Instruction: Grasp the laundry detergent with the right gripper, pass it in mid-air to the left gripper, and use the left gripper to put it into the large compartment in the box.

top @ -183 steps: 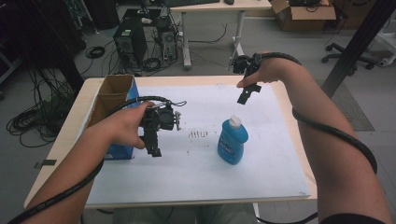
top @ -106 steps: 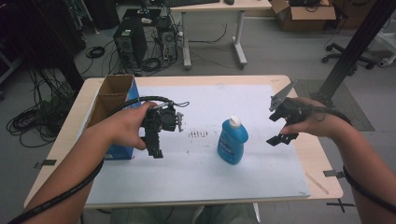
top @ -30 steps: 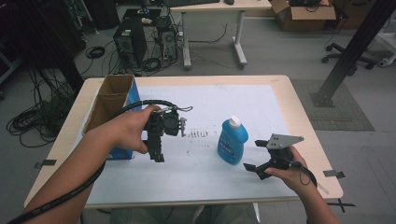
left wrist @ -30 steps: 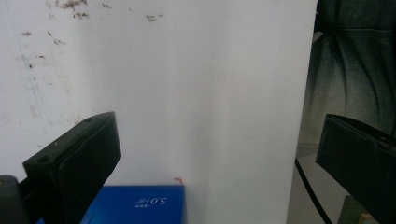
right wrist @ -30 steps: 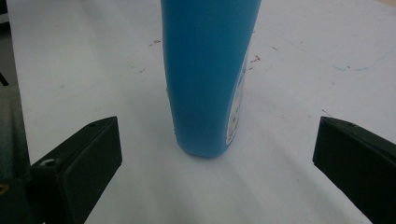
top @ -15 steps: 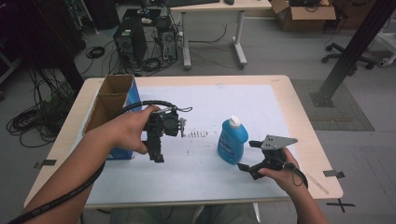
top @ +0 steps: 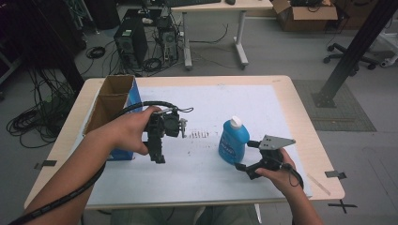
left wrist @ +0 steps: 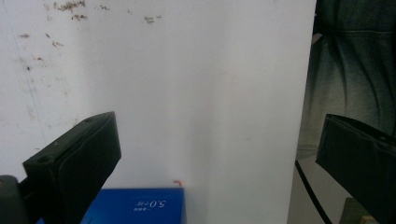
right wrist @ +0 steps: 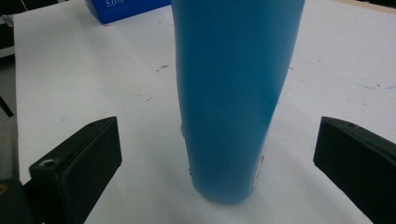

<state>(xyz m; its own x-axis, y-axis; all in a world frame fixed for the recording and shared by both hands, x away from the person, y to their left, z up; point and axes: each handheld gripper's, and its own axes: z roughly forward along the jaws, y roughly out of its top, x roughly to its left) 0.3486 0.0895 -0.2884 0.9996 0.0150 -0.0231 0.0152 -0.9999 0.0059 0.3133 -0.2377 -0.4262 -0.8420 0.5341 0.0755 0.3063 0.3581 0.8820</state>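
Right tongs (top: pixel 245 157) spread beside blue bottle (top: pixel 232 143); left tongs (top: pixel 157 152) apart

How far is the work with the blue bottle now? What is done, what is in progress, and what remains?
Done: the right gripper is level with the blue bottle, jaws open on either side of it in the right gripper view.
In hand: lining up the grasp; the jaws do not touch the bottle, which stands upright on the white sheet.
Left: closing and lifting. The left gripper is open over the sheet near the blue box.
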